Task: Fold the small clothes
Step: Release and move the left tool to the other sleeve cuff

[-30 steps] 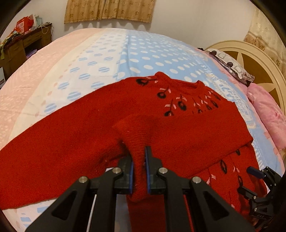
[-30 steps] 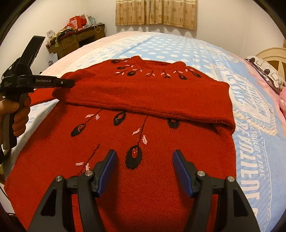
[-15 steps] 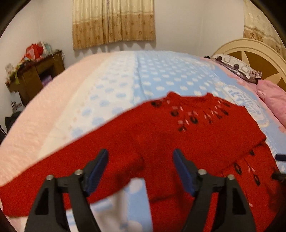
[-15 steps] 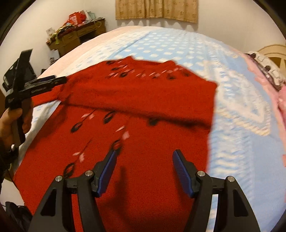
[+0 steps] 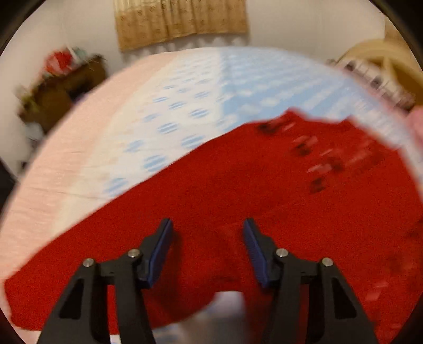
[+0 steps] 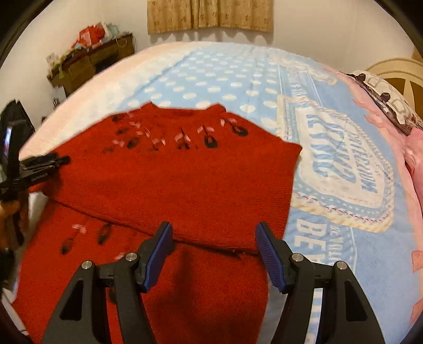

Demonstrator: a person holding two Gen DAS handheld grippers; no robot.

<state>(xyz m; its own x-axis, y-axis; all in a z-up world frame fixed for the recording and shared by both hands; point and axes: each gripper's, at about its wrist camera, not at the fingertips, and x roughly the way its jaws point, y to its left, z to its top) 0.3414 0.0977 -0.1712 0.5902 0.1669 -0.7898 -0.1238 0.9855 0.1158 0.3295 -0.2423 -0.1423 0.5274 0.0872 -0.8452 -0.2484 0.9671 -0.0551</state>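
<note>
While a red knitted sweater point(image 6: 169, 185) lies spread on a bed, two hand-held grippers hover just above it, both with their blue-padded fingers spread wide and holding nothing. The sweater sits on a blue blanket point(image 6: 238, 79) with white dots and a large printed emblem; its neck faces the far wall, and a row of black and pink flower shapes runs beneath the collar. One sleeve is folded across the chest, forming a thick horizontal band whose lower edge crosses the body.

In the right wrist view, the right gripper point(image 6: 214, 254) is poised over that lower edge, near the sweater's right side. At the far left of the same view, the left gripper point(image 6: 47, 164) appears side-on, held in a person's hand point(image 6: 10, 214) beside the sweater's other shoulder.

The left wrist view is heavily blurred (fine detail cannot be made out). There the left gripper point(image 5: 207, 251) hangs over red knit, with the other sleeve stretching away to the left across pale pink bedding point(image 5: 66, 158).

Behind the bed are a cluttered wooden desk point(image 6: 90, 60), a tan curtain point(image 6: 208, 16), and a cream headboard point(image 6: 396, 76) with a patterned pillow point(image 6: 383, 100) near it.
</note>
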